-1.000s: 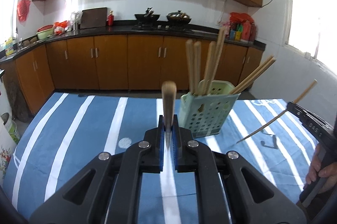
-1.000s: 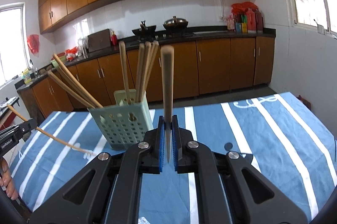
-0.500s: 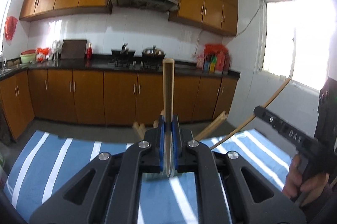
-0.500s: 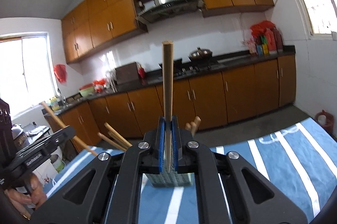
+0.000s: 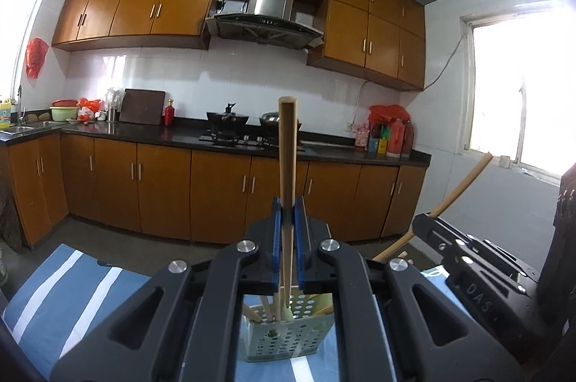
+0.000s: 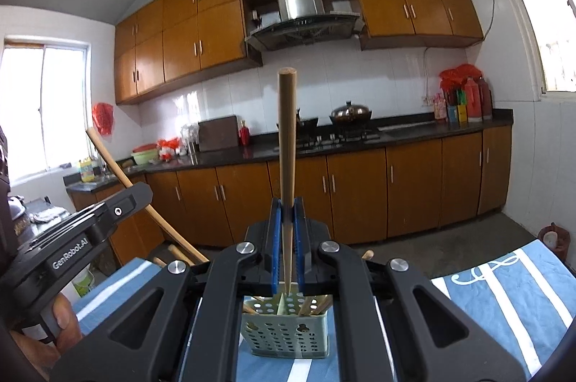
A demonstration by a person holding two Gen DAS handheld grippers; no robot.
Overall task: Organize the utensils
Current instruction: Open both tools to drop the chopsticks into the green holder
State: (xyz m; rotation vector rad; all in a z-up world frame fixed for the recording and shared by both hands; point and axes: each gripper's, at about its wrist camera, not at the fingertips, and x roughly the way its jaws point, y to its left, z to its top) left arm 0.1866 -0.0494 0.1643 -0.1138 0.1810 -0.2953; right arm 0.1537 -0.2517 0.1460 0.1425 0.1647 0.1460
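Observation:
My left gripper (image 5: pixel 287 220) is shut on a wooden chopstick (image 5: pixel 288 166) held upright, its tip just over the pale green perforated holder (image 5: pixel 284 339). My right gripper (image 6: pixel 287 220) is shut on another upright chopstick (image 6: pixel 287 148), its tip over the same holder (image 6: pixel 284 331). Several chopsticks stand in the holder. The right gripper also shows in the left wrist view (image 5: pixel 421 227), and the left one in the right wrist view (image 6: pixel 142 193), each with its chopstick. Both grippers hover close above the holder from opposite sides.
The holder stands on a table with a blue and white striped cloth (image 6: pixel 504 295). Behind are wooden cabinets (image 5: pixel 162 195), a dark counter with a stove (image 5: pixel 230 133) and a range hood. A hand (image 6: pixel 64 321) holds the left gripper's handle.
Both grippers have risen and closed in over the holder, turning their chopsticks upright with the tips pointing down at its opening. The holder now sits low between the fingers in each view.

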